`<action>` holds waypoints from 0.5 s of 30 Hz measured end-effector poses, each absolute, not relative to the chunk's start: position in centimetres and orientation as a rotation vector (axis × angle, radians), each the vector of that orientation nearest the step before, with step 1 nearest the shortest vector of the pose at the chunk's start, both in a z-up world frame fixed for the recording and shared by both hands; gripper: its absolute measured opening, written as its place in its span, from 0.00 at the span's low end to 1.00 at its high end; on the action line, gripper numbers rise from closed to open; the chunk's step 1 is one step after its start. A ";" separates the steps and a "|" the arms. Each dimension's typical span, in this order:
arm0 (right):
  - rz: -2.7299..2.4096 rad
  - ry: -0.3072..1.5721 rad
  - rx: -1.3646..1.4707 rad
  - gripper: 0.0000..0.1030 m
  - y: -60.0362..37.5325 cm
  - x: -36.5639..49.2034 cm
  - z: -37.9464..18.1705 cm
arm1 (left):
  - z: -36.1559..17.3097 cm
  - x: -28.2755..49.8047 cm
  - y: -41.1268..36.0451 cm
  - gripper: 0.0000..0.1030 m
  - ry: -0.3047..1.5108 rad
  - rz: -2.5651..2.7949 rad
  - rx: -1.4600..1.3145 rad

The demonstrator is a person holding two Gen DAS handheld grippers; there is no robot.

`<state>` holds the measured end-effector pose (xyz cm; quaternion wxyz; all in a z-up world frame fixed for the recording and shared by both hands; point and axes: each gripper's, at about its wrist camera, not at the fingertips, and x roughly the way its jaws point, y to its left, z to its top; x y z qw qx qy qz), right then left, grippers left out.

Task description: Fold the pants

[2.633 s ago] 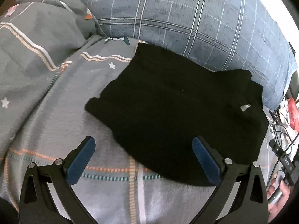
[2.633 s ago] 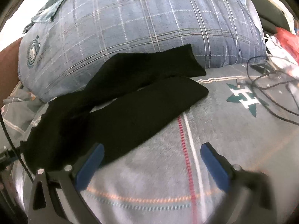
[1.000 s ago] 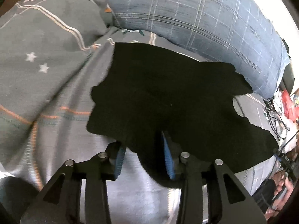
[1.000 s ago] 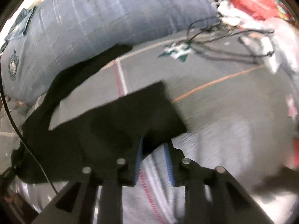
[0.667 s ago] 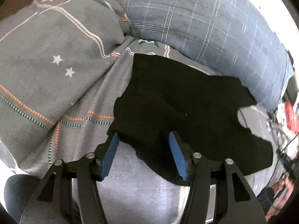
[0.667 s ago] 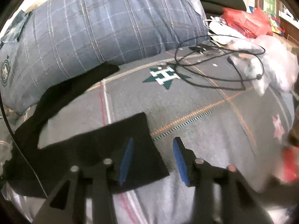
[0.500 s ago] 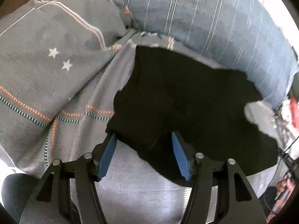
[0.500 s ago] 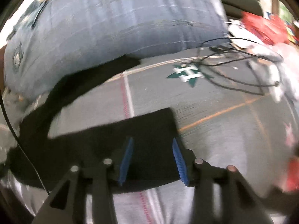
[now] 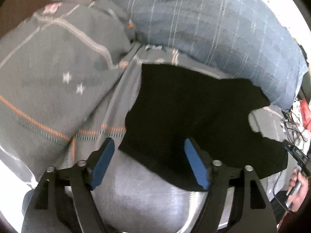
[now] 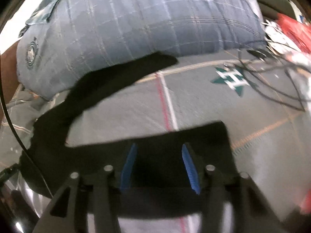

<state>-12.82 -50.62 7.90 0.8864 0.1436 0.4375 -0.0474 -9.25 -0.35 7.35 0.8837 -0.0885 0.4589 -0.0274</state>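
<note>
A: Where were the black pants [image 9: 194, 112] found at that moment?

B: They were spread on the grey bed cover [image 9: 58, 89], with the blue plaid pillow [image 9: 213, 25] lying beyond them toward twelve o'clock. In the right wrist view, one leg [image 10: 120, 77] was seen stretched toward eleven o'clock against the pillow, and the other leg [image 10: 175, 141] was laid across the frame at six o'clock, the two spread apart in a V.

A: And how were the claws set?

B: The left claw [image 9: 149, 161] was held spread wide, with nothing gripped; the waist edge of the pants lay just ahead of its blue pads [image 9: 103, 161]. The right claw [image 10: 158, 167] was parted too, positioned over the near leg, though whether cloth was touched could not be told, given the blur.

A: Which step was judged to be in hand?

B: The lengthwise fold was judged unfinished, since the legs were not yet stacked. For the next move, the near leg's hem would need to be pinched by the right claw, carried toward eleven o'clock and laid onto the far leg, while the waist was pinned by the left.
</note>
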 end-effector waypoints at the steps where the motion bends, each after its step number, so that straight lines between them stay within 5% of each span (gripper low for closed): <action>1: -0.085 0.907 0.295 0.50 -50.2 -12.3 7.9 | 8.0 -9.2 -0.5 0.77 0.938 -0.066 -0.181; 15: 0.058 0.886 0.208 0.54 -43.8 -7.5 9.2 | 8.0 -4.6 -4.8 0.82 0.921 -0.129 -0.108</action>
